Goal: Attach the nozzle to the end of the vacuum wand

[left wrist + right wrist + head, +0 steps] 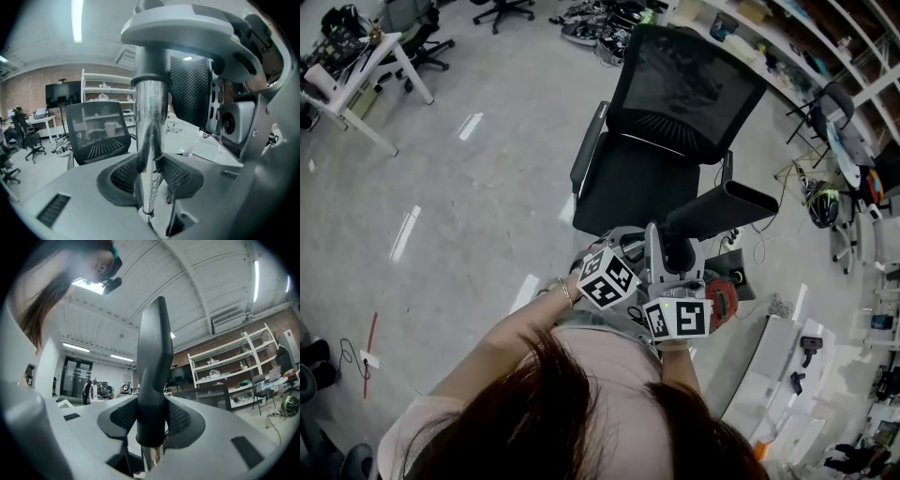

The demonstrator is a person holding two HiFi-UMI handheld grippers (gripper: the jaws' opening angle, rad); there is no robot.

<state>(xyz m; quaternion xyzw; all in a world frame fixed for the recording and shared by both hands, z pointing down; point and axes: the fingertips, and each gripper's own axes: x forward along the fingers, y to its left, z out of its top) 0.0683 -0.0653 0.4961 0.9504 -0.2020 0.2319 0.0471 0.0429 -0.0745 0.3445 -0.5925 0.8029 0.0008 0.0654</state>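
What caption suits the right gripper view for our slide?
Right gripper shut on the black nozzle, metal wand showing just below it.

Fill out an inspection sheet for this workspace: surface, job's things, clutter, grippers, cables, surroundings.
Surface: no table; the work is held in the air over the grey floor.
Job's things: chrome wand and black nozzle; chrome shows just below the nozzle's collar, but full seating cannot be told.
Clutter: office chair directly ahead of the person.
Grippers: left gripper has its jaws closed on the wand; right gripper has its jaws closed on the nozzle.
Cables: loose cable on the floor at right; red cord at left.
Surroundings: shelves along the right, white desk far left.
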